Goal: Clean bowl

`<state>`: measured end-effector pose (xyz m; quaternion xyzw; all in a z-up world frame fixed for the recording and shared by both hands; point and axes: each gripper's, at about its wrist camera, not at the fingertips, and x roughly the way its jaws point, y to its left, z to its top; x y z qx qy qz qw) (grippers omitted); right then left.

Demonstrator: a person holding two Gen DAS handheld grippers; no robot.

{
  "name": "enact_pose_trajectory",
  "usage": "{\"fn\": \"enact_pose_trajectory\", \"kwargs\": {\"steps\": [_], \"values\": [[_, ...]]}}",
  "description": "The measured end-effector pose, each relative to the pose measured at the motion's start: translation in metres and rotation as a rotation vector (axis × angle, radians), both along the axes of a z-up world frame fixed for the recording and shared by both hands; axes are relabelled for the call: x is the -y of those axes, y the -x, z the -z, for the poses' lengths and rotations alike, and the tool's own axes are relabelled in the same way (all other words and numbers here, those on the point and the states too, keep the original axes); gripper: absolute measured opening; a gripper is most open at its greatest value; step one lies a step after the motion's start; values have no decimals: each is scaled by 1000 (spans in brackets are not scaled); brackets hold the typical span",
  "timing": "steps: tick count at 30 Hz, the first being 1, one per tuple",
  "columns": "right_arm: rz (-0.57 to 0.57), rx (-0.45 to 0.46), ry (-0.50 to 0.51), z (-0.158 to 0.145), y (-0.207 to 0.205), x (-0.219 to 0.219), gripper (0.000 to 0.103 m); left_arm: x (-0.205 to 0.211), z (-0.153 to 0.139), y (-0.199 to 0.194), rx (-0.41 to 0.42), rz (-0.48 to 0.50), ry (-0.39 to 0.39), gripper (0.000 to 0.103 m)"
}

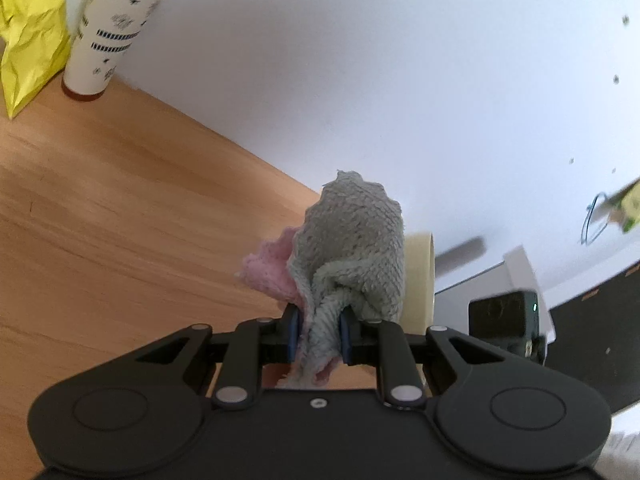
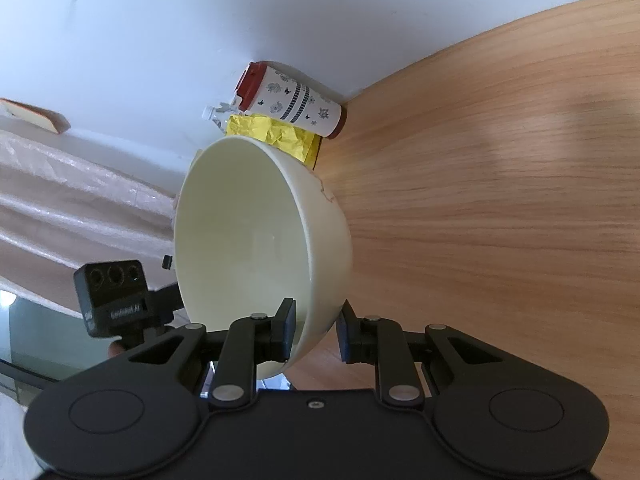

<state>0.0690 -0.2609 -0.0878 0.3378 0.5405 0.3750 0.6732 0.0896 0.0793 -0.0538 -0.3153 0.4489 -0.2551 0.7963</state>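
Note:
My left gripper [image 1: 319,334] is shut on a grey and pink cloth [image 1: 352,248], which bunches up in front of its fingers above the wooden table [image 1: 120,220]. A cream bowl edge [image 1: 420,280] shows just behind the cloth. In the right wrist view, my right gripper [image 2: 316,334] is shut on the rim of the cream bowl [image 2: 248,228], one finger inside and one outside. The bowl is tipped on its side, lifted off the table, its inside plain and facing left. The left gripper's camera block [image 2: 114,300] shows beside the bowl's opening.
A white patterned tumbler with a red lid [image 1: 116,28] [image 2: 292,100] and a yellow packet [image 1: 28,36] [image 2: 276,134] stand on the table by the white wall [image 1: 360,60]. The right gripper's camera [image 1: 506,320] is to the right of the cloth. Wooden table [image 2: 500,200] spreads right of the bowl.

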Motion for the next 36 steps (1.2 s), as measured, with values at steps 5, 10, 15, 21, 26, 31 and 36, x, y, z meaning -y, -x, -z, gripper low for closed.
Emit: {"fn": "enact_pose_trajectory", "kwargs": {"steps": [5, 10, 15, 21, 26, 31, 36], "values": [[-6, 2, 6, 0, 3, -1, 24, -1, 4, -7, -24, -36, 50, 18], [1, 11, 44, 3, 9, -5, 24, 2, 7, -15, -44, -59, 88, 18], [14, -5, 69, 8, 15, -6, 23, 5, 10, -23, -65, -81, 125, 18], [21, 25, 107, 7, 20, -6, 23, 10, 7, -29, -46, -41, 103, 18], [74, -16, 63, 14, 25, 8, 23, 15, -1, -27, 18, 61, 14, 18], [136, -38, 25, 16, 26, 24, 23, 34, -5, -19, 93, 230, -130, 18], [149, -65, 22, 15, 22, 26, 23, 44, -3, -14, 85, 286, -163, 18]]}}
